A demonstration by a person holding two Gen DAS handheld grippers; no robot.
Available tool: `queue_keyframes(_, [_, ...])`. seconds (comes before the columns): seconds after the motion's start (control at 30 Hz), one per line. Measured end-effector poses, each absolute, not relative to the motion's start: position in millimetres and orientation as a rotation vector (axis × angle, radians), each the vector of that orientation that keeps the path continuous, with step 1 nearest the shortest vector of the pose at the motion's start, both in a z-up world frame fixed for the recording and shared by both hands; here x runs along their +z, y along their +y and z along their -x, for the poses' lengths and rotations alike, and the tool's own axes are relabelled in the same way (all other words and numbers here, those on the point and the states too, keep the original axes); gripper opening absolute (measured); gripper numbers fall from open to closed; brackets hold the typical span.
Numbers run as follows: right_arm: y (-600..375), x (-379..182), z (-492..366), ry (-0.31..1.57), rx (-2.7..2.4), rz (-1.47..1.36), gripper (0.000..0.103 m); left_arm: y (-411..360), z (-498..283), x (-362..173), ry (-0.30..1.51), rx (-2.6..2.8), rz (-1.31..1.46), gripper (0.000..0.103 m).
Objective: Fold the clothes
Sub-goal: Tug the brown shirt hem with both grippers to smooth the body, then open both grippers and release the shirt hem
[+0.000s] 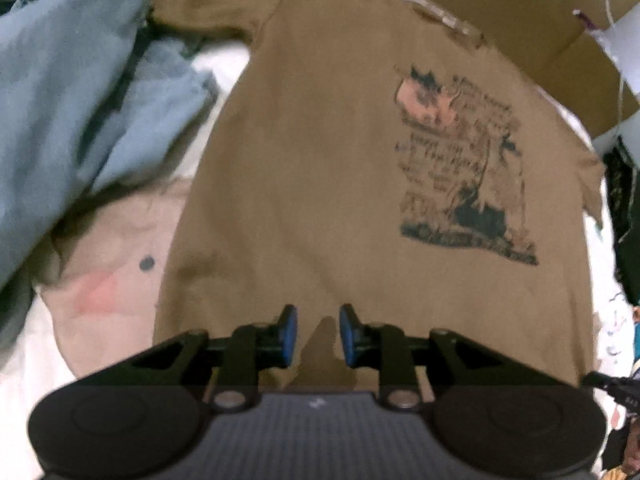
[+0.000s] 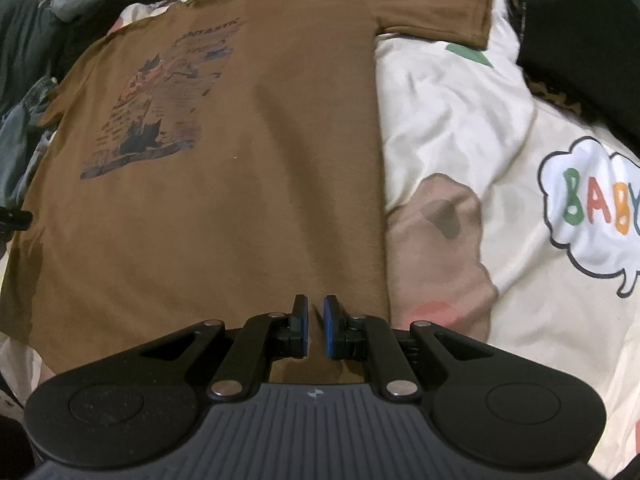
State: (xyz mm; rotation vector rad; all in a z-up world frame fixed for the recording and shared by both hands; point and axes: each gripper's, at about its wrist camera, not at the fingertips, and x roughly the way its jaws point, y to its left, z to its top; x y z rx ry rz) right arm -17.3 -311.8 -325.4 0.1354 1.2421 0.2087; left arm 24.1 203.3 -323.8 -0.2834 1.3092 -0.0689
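Closest to me, my left gripper (image 1: pixel 318 336) hangs steeply over the bottom hem of the brown T-shirt (image 1: pixel 312 168), jaws parted with a small peak of cloth rising between the pads but not pinched. My right gripper (image 2: pixel 316 328) sits near the same hem close to the shirt's right edge, jaws nearly shut, and I can't tell whether they nip fabric. The shirt lies flat, print up, on the cream bedsheet (image 2: pixel 460 128), its long axis running straight away from both tools toward the collar. Blue garments (image 1: pixel 72 80) are heaped off to the left.
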Motion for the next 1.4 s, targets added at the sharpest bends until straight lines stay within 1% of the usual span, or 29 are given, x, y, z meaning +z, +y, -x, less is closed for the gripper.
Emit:
queue_keyframes(0.1, [-306,-334,19,1.266,0.205,-0.114,0.008,205,-17,-336,1.338,-0.045,0.265,0.024])
queue_keyframes(0.2, [-304,-341,21,1.290,0.184,-0.096,0.012,215,-6,-342,1.354,-0.015,0.268,0.024])
queue_keyframes(0.23, [-304,-342,21,1.290,0.180,-0.099,0.020,219,-3,-343,1.359,-0.005,0.278,0.023])
queue_keyframes(0.3, [-305,-342,22,1.289,0.174,-0.109,0.024,227,3,-343,1.366,0.009,0.308,0.023])
queue_keyframes(0.4, [-306,-340,22,1.303,0.165,-0.101,0.025,234,10,-342,1.373,0.025,0.335,0.023])
queue_keyframes(0.47, [-305,-338,23,1.315,0.178,-0.082,0.030,238,14,-340,1.378,0.041,0.330,0.027])
queue_keyframes(0.53, [-306,-337,26,1.319,0.183,-0.078,0.034,242,18,-340,1.384,0.054,0.329,0.029])
queue_keyframes(0.73, [-312,-333,31,1.344,0.181,-0.082,0.034,255,33,-343,1.431,0.071,0.328,0.027])
queue_keyframes(0.83, [-319,-320,27,1.319,0.183,-0.073,0.035,261,32,-333,1.440,0.097,0.325,0.027])
queue_keyframes(0.9, [-323,-310,24,1.294,0.185,-0.073,0.036,262,29,-316,1.405,0.084,0.314,0.031])
queue_keyframes(0.97, [-327,-298,19,1.260,0.193,-0.079,0.037,263,23,-298,1.367,0.074,0.290,0.040])
queue_keyframes(1.0, [-328,-292,17,1.244,0.204,-0.081,0.037,263,19,-289,1.345,0.071,0.272,0.042])
queue_keyframes(1.07, [-327,-280,12,1.212,0.232,-0.079,0.037,266,10,-270,1.296,0.076,0.231,0.050])
queue_keyframes(1.1, [-327,-273,9,1.194,0.238,-0.074,0.037,266,2,-263,1.273,0.082,0.217,0.052])
queue_keyframes(1.2, [-326,-256,0,1.140,0.242,-0.078,0.039,274,-15,-245,1.211,0.113,0.203,0.053])
queue_keyframes(1.27, [-326,-245,-6,1.107,0.241,-0.090,0.043,282,-24,-234,1.170,0.137,0.209,0.053])
queue_keyframes(1.4, [-334,-233,-19,1.078,0.213,-0.111,0.044,292,-48,-216,1.085,0.167,0.248,0.053])
